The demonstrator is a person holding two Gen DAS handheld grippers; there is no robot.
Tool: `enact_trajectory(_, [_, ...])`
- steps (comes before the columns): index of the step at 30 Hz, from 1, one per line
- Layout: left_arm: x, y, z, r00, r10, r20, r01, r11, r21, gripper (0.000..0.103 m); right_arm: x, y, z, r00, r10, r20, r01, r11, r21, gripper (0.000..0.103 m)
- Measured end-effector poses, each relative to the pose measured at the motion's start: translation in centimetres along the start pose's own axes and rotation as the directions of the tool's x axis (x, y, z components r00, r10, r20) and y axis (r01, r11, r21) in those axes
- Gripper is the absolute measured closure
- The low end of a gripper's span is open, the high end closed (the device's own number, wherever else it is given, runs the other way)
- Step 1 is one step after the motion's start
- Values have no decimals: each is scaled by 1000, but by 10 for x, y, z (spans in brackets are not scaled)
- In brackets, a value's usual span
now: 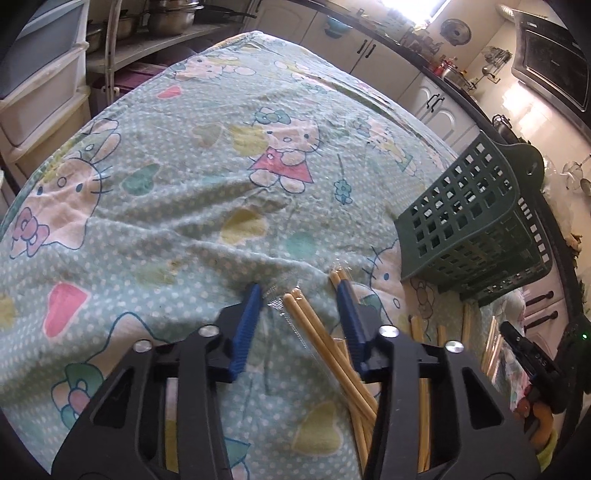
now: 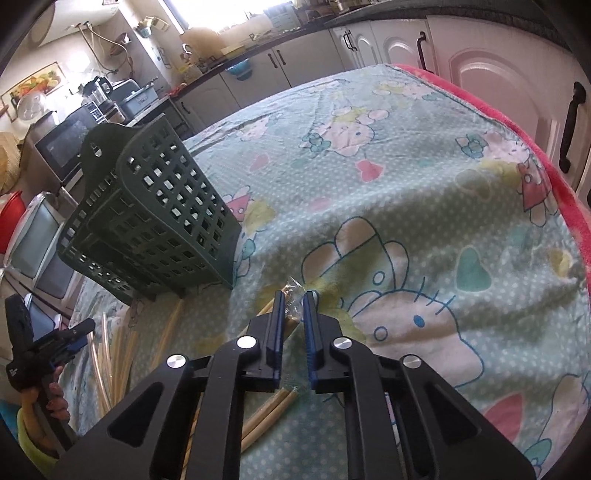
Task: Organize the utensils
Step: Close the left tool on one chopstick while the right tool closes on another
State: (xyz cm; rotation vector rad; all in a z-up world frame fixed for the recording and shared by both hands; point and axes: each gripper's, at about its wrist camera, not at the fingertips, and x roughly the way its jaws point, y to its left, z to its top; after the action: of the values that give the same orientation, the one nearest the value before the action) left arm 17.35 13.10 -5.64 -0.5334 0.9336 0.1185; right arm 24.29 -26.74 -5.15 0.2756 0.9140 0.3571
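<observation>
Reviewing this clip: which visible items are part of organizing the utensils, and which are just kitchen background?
Job:
chopsticks, some in clear wrappers
green basket
left gripper, open over chopsticks
right gripper, narrowed around a wrapped pair

Background:
patterned tablecloth
pots
microwave
cabinets

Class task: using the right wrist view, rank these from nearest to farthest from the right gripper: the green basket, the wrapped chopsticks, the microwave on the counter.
1. Wrapped chopsticks: between the fingers of the right gripper, on the cloth.
2. Green basket: lying on its side, ahead and to the left.
3. Microwave: on the counter, beyond the basket at far left.
</observation>
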Motion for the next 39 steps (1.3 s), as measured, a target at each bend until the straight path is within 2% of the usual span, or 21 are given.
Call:
enact_trajectory(5, [0, 2, 1, 1000, 19, 2, -19, 1000, 9, 87, -13, 3, 2, 999, 10, 38, -10, 1000, -15, 96])
enact_trajectory(10, [-11, 0, 1, 1000, -9, 17, 9, 1000, 14, 97, -31, 8, 6, 996, 30, 80, -27, 999, -35, 97])
enact_trajectory(14, [-31, -12, 2, 997, -47, 64, 44, 998, 51, 98, -49, 16, 11, 991, 55, 121, -48, 997, -62, 97])
enact_trajectory(21, [-72, -45, 10, 982, -118, 149, 97, 985, 145, 99, -78, 36, 18, 977, 112, 182, -89, 988, -130, 98])
enact_trajectory(29, [-100, -85, 18, 960, -201, 195, 152, 959, 240, 100, -106, 69, 24, 958, 183, 221, -129, 963, -236, 99])
enact_trajectory(39, [-132, -124, 22, 932, -286, 222, 197, 916, 350, 100, -139, 119, 24, 929, 274, 250, -162, 906, -390, 100])
